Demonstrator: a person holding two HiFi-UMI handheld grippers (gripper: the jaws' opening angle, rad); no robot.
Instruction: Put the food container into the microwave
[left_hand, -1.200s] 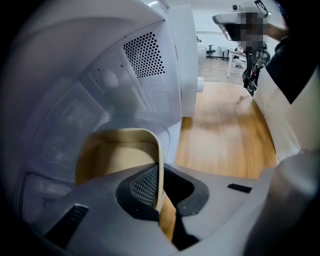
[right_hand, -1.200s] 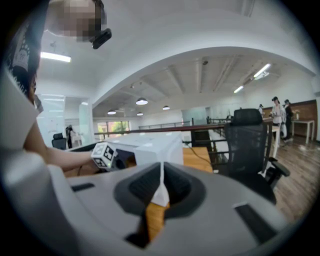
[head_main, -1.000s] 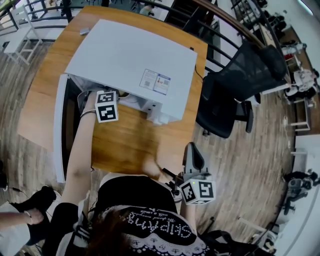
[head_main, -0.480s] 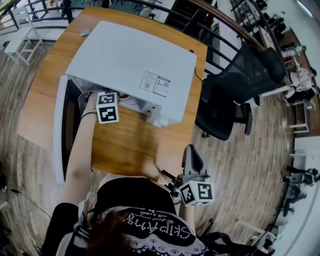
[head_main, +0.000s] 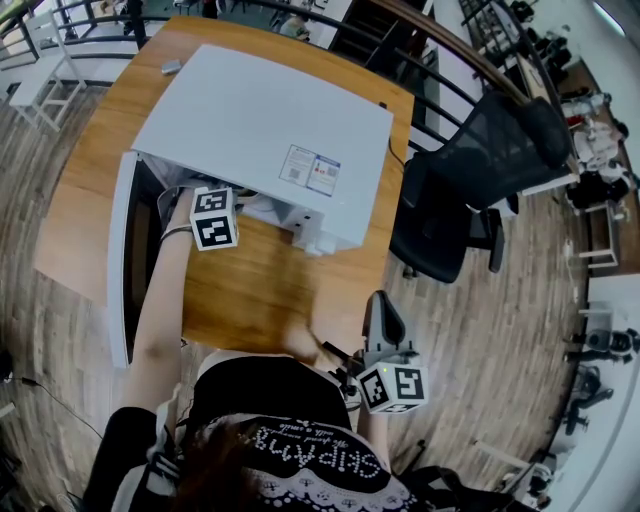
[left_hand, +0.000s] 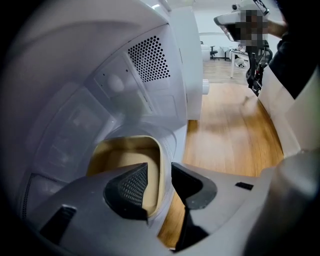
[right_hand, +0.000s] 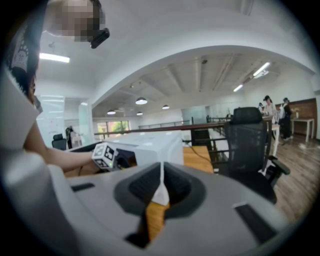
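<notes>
Walls of the white boxy microwave (head_main: 260, 120) hide the pale translucent plastic food container (left_hand: 122, 157) from the head view. Only the marker cube (head_main: 213, 218) of the left tool (left_hand: 161, 175) shows there, at the cavity mouth. In the left gripper view, dark mesh-textured pads (left_hand: 132, 185) cut off the container's near part. It sits inside the microwave, rounded and tan within. Its thin wall stands between jaws that have just been opening and are now wide apart. The right tool (right_hand: 161, 180), jaws pressed together on nothing, hovers off the near right corner of the wooden surface (head_main: 260, 290).

A black office chair (head_main: 470, 175) stands beside the wooden table (head_main: 250, 290) — plank floor (head_main: 500, 330) beneath.
</notes>
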